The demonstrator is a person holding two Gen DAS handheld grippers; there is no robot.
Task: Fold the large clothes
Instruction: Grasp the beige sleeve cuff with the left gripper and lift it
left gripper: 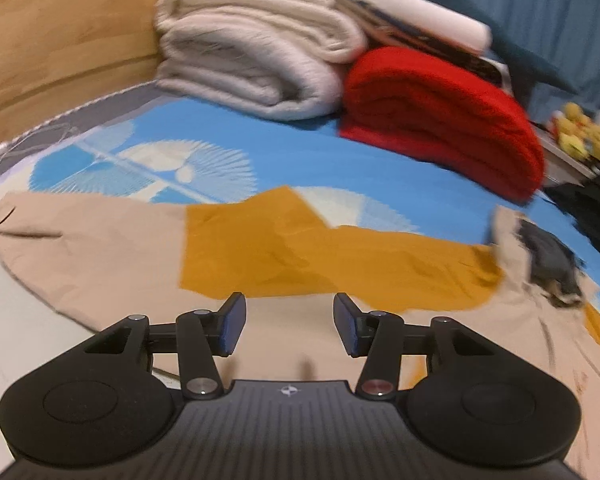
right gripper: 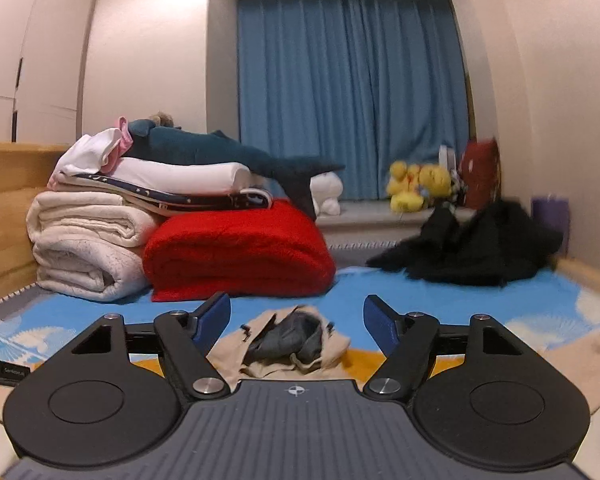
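Left wrist view, left to right: beige garment (left gripper: 100, 248) spread flat on the blue patterned mat (left gripper: 300, 156), its mustard-yellow panel (left gripper: 300, 256) mid-frame, collar end with dark lining (left gripper: 548, 260) at right. Behind it a folded cream blanket (left gripper: 252, 52), then a red blanket (left gripper: 440, 120). Left gripper (left gripper: 288, 326) hovers over the garment's near edge — jaws part-open, nothing between them, pads not touching cloth. Frame is blurred.

Right wrist view: same cream blanket (right gripper: 84, 240), red blanket (right gripper: 236, 248), plush shark (right gripper: 220, 148) on top of the pile, blue curtain (right gripper: 348, 88), yellow plush toys (right gripper: 416, 184), black clothes heap (right gripper: 472, 244). Right gripper (right gripper: 296, 324) points at the garment's collar — jaws wide apart, empty, collar lies ahead between the fingers but untouched.

Step, as I judge it: reach before the first fold; garment looks unfolded. Next move calls for both grippers to drop onto the fabric and pinch edges, probably collar and hem side.

Writing: small white print on a black object (right gripper: 4, 370) at far left edge — too blurred to read. Logo mark on the gripper bodies, no text.
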